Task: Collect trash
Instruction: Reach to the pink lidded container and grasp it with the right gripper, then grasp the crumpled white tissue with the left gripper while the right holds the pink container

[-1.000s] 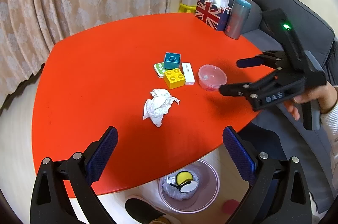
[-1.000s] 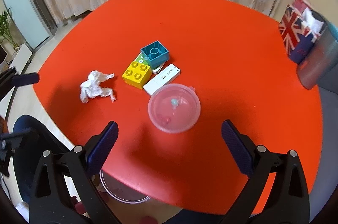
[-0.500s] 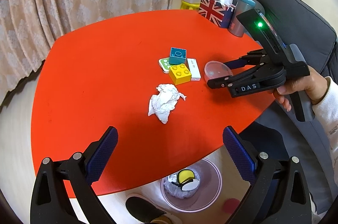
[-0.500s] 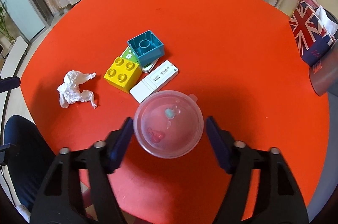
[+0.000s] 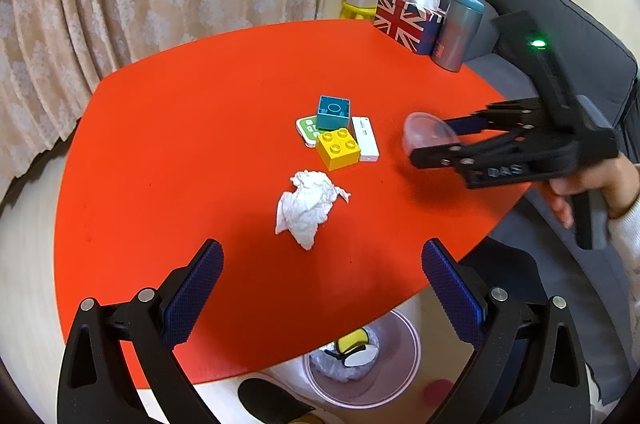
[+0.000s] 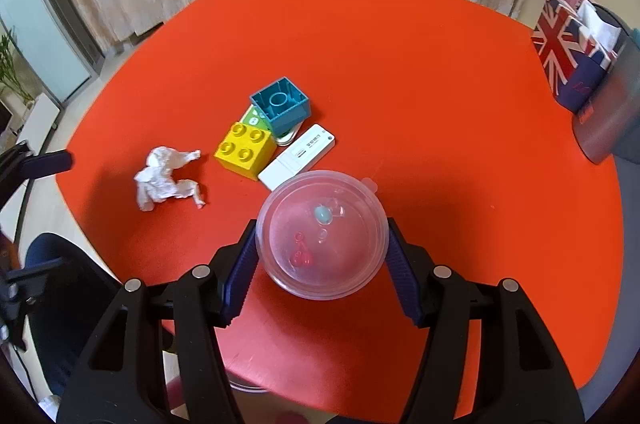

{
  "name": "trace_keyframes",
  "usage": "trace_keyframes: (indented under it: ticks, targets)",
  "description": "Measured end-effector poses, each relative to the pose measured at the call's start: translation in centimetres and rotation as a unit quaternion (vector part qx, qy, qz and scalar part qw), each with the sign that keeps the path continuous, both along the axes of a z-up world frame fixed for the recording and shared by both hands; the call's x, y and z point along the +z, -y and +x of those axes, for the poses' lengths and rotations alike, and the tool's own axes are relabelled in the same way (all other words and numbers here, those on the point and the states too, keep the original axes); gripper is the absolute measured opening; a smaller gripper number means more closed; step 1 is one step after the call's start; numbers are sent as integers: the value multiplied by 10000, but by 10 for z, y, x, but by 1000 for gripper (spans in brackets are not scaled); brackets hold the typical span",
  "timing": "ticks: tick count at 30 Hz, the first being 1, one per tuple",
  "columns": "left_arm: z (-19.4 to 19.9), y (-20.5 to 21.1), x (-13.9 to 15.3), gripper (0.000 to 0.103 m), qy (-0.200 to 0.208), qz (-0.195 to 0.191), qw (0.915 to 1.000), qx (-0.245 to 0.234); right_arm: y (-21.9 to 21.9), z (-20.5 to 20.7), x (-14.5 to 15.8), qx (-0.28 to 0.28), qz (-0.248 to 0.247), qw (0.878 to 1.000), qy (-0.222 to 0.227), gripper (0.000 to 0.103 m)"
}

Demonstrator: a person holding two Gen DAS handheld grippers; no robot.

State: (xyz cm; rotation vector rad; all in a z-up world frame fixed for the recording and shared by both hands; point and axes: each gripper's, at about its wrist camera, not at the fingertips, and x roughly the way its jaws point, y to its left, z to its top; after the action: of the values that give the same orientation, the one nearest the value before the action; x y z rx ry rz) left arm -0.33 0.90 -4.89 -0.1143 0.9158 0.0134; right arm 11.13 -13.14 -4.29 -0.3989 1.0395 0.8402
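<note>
Tissue lies crumpled on the red surface, just past the left gripper, whose jaws stand wide and empty. It looks soft and light; pinch its middle. Right of it, the right gripper has just closed on a clear cup, thin and slippery, held by its sides.

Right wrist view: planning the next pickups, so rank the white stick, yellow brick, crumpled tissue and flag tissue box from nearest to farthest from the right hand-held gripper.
1. White stick, just ahead.
2. Yellow brick, ahead-left.
3. Crumpled tissue, far left.
4. Flag tissue box, far right edge.
</note>
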Motion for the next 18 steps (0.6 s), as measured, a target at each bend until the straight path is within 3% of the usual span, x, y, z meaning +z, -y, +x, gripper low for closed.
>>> trace_keyframes:
  ticks: [18]
  targets:
    - [49,-5,-17,95,-464,225,9985,-163,39,-19,35,-13,136,9996,228,60]
